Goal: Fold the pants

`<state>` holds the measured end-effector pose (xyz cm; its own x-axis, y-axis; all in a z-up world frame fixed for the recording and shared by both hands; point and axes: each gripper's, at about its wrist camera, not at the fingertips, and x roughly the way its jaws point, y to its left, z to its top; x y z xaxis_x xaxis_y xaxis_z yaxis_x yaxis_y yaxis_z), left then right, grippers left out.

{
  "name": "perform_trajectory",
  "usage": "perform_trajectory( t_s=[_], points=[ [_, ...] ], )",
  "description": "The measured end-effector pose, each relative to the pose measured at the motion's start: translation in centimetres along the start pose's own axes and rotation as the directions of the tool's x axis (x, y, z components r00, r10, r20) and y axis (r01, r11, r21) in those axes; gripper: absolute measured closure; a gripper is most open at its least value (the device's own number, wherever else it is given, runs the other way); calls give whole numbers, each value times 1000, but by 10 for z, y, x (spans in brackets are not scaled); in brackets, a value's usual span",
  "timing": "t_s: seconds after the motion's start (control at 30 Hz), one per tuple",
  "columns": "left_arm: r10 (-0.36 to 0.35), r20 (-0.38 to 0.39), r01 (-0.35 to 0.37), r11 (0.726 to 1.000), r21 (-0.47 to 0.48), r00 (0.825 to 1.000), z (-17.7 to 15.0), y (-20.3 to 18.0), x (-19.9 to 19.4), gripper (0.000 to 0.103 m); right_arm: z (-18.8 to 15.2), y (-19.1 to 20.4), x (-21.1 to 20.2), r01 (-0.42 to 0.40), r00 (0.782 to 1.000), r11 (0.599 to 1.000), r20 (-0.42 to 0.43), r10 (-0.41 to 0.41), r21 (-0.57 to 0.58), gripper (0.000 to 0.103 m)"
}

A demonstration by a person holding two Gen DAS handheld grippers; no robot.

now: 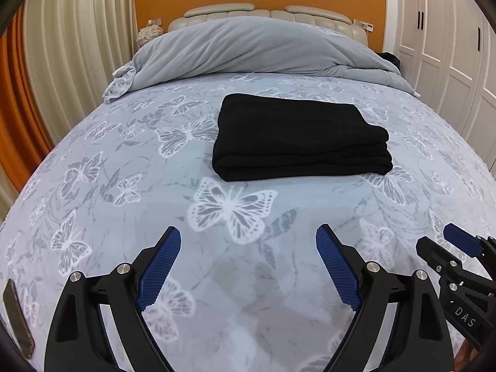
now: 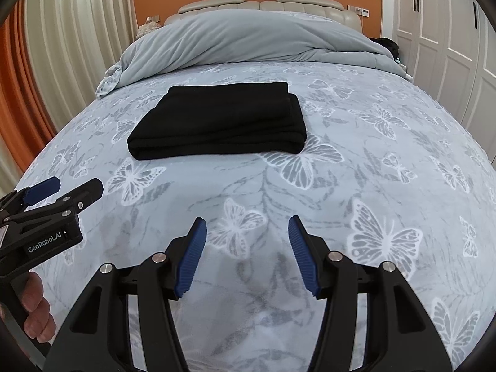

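While the black pants lie folded crosswise well ahead, left gripper and right gripper hover wide open, empty, about equally far back.

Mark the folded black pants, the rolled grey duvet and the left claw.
folded black pants (image 1: 297,133), left wrist view, middle of the top layer.
rolled grey duvet (image 2: 248,38), right wrist view, middle of the bundle's front.
left claw (image 1: 248,265), left wrist view, midway between its blue fingertips; jaws apart.
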<state>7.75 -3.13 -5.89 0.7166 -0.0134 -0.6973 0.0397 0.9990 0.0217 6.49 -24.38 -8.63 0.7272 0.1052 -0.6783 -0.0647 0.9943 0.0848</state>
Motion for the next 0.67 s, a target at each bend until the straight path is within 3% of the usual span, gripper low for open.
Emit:
perform_trajectory(
  t_s=[0.2,0.23,0.4,0.63,0.67],
  points=[
    [-61,5,61,998,-13,998,0,-1,-1,15,-1,1,2,-2,1000,1000,-7,2,-14,49],
    [-58,24,59,998,-26,998,-2,0,-4,11,-1,1,2,-2,1000,1000,-6,1,-17,49],
    [-33,45,34,999,-20,998,-4,-2,-9,11,-2,1,3,-2,1000,1000,-10,2,-28,49],
    [-27,-35,26,999,-34,999,-2,2,4,11,-2,1,4,-1,1000,1000,-11,1,-31,48],
    [-31,-38,29,999,-34,999,-3,3,5,11,-2,2,4,0,1000,1000,-9,0,-30,43]
  ],
)
